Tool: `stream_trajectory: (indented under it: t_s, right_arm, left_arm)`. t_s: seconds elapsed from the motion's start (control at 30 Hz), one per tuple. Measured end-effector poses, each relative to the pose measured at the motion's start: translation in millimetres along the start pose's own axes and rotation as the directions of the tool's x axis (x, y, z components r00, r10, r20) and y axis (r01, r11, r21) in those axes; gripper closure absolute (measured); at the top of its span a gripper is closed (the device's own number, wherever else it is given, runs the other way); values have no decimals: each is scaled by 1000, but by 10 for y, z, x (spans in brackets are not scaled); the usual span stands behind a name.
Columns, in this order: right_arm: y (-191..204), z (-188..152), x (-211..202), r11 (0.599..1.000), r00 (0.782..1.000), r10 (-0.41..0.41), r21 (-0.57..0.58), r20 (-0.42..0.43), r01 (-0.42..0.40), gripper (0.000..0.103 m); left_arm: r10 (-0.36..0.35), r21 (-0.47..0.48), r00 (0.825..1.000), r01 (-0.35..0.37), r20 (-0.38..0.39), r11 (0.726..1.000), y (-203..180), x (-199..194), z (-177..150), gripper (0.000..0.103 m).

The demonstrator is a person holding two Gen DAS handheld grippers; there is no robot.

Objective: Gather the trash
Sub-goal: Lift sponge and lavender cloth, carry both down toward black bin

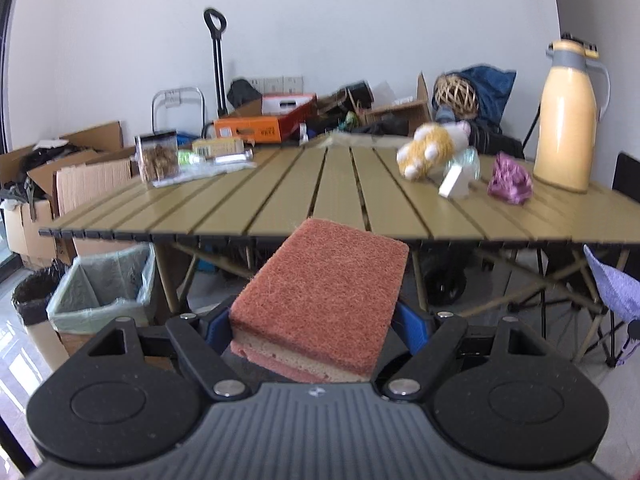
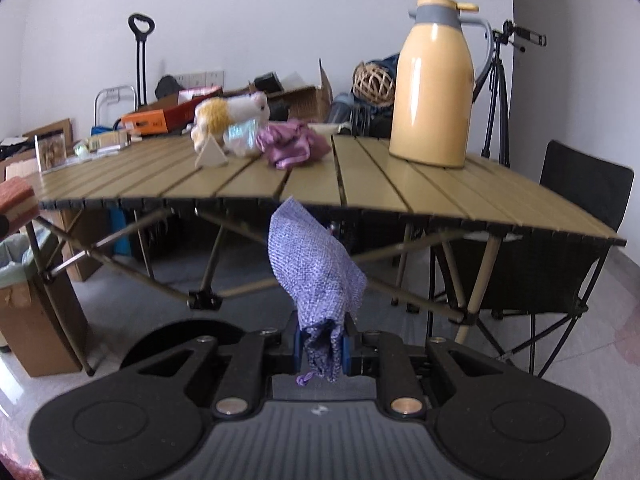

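Two items in hand, none binned yet. Left gripper (image 1: 316, 332) clamped wide on a red sponge (image 1: 324, 292); right gripper (image 2: 322, 350) pinched tight on a purple cloth pouch (image 2: 314, 272). Lined trash bin (image 1: 106, 288) low and left of the left gripper, near the table (image 1: 280, 196) leg. Ahead on the table: crumpled purple wrapper (image 1: 510, 178), clear plastic (image 1: 466, 164), white scrap (image 1: 454, 184), probably left to collect.

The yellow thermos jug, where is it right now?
The yellow thermos jug stands upright at the table's right end in the right wrist view, right of the crumpled purple cloth.
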State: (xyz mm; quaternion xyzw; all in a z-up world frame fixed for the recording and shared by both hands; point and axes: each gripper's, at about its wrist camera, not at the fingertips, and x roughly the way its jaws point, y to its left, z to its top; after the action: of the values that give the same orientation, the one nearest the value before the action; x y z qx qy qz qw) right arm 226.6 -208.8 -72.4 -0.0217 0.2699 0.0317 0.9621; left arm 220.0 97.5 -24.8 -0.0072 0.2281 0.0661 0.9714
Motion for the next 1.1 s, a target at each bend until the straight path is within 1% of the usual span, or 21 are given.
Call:
stream_trajectory:
  t_s: [0.2, 0.4, 0.47, 0.6, 0.73, 0.8, 0.9, 1.0, 1.1]
  right_arm:
    - [-47, -127, 154, 1000, 997, 3, 25, -77, -1, 86]
    - [-82, -216, 284, 999, 991, -4, 47, -130, 11, 86]
    - [-106, -231, 335, 998, 989, -8, 60, -146, 17, 86]
    - [-135, -239, 416, 996, 986, -7, 90, -169, 23, 86]
    - [-107, -242, 457, 996, 984, -6, 86, -180, 21, 86]
    - [-95, -244, 464, 996, 983, -3, 86, -183, 19, 86]
    - [-95, -233, 459, 995, 984, 7, 99, -177, 11, 86]
    - [-94, -225, 475, 994, 984, 14, 108, -180, 5, 86]
    - [-87, -225, 501, 993, 982, 22, 116, -189, 0, 86]
  left_arm:
    - [-5, 47, 995, 10, -101, 999, -42, 146, -201, 22]
    - [-13, 79, 977, 30, -213, 996, -106, 325, -363, 22]
    - [-3, 92, 971, 26, -240, 995, -139, 392, -396, 22]
    - [7, 90, 955, 21, -296, 996, -152, 505, -429, 22]
    - [16, 83, 941, 13, -338, 996, -144, 570, -435, 22]
    - [39, 91, 929, -6, -367, 996, -144, 621, -452, 22]
    - [51, 84, 908, -17, -416, 996, -122, 711, -494, 22]
    - [57, 77, 895, -25, -443, 997, -114, 771, -512, 22]
    - [54, 73, 885, -23, -462, 997, -154, 819, -510, 22]
